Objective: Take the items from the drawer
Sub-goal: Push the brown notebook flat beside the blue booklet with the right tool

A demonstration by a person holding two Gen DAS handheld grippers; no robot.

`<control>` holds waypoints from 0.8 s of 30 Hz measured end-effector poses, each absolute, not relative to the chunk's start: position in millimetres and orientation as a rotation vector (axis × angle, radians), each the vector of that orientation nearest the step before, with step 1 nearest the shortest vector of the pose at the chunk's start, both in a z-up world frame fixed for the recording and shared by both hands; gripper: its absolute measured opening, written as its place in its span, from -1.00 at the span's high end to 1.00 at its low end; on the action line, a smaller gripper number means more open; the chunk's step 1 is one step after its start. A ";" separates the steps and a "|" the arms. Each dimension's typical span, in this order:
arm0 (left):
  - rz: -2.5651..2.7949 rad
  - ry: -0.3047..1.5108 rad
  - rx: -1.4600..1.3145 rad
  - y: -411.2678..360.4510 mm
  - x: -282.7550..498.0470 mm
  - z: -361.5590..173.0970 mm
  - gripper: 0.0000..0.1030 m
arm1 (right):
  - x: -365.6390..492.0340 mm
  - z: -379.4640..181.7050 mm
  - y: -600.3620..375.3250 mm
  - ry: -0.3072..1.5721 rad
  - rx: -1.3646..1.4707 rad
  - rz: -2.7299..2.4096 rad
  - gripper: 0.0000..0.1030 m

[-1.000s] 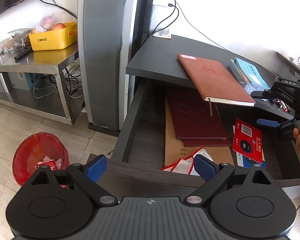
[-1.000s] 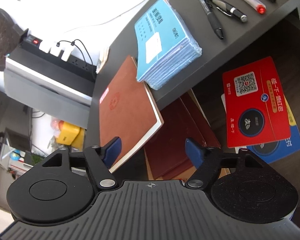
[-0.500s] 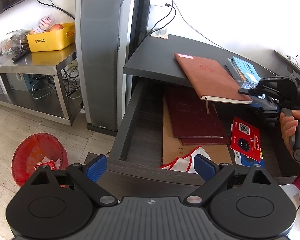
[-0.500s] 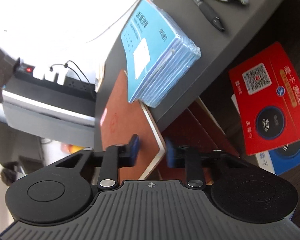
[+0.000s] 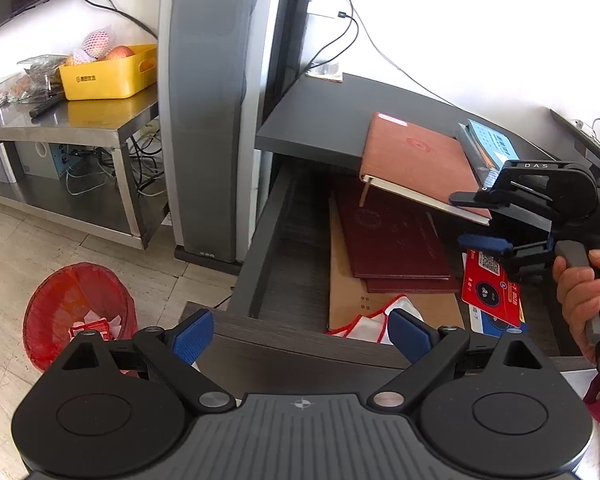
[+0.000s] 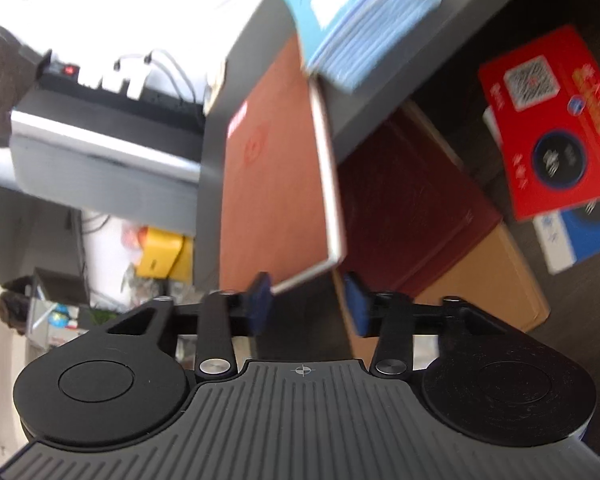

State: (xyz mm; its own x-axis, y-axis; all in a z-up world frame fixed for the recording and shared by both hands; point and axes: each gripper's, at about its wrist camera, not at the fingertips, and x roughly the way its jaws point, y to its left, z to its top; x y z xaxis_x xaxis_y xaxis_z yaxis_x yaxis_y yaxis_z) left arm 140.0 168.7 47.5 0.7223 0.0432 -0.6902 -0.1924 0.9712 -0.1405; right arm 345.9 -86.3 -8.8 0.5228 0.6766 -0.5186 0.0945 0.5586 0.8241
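Note:
The dark drawer [image 5: 264,240] stands pulled out. In it lie dark red folders [image 5: 392,240] [image 6: 412,200] on a brown envelope [image 5: 380,308], a red card [image 5: 488,288] [image 6: 552,128] over a blue card [image 6: 584,232], and a white and red cloth [image 5: 372,320]. A brown notebook [image 5: 416,160] [image 6: 272,168] rests on the desk top and overhangs the drawer. My right gripper [image 5: 460,221] [image 6: 308,304] straddles its near corner, fingers narrowed with a gap showing. My left gripper [image 5: 300,336] hangs open over the drawer front, holding nothing.
A blue wrapped packet [image 5: 488,148] [image 6: 360,12] lies on the desk, overlapping the notebook's far corner. A hand [image 5: 576,288] holds the right gripper's handle. Left of the desk are a grey tower speaker [image 5: 208,120], a yellow fruit basket [image 5: 108,76] and a red bin [image 5: 76,312].
The right gripper swung from the red card to the notebook's corner and narrowed its fingers around it. The notebook has shifted left along the desk. The left gripper stayed open.

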 end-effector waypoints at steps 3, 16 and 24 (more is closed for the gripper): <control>0.139 0.756 -0.217 172.4 140.6 45.9 -0.83 | 343.8 -3.4 -67.9 0.994 0.834 0.450 0.11; 0.137 0.774 -0.231 178.2 143.7 38.7 -0.83 | 373.3 25.2 -25.8 0.942 0.565 0.395 0.47; 0.125 0.787 -0.227 175.8 146.3 35.5 -0.83 | 400.0 34.6 -40.7 0.893 0.534 0.293 0.47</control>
State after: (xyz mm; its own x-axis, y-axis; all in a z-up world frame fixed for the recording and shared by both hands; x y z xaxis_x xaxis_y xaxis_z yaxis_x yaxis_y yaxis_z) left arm 146.3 175.8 35.5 0.7000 0.0265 -0.7137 -0.1953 0.9683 -0.1556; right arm 400.0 -40.7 34.6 0.6000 0.4551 -0.6580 -0.0226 0.8318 0.5546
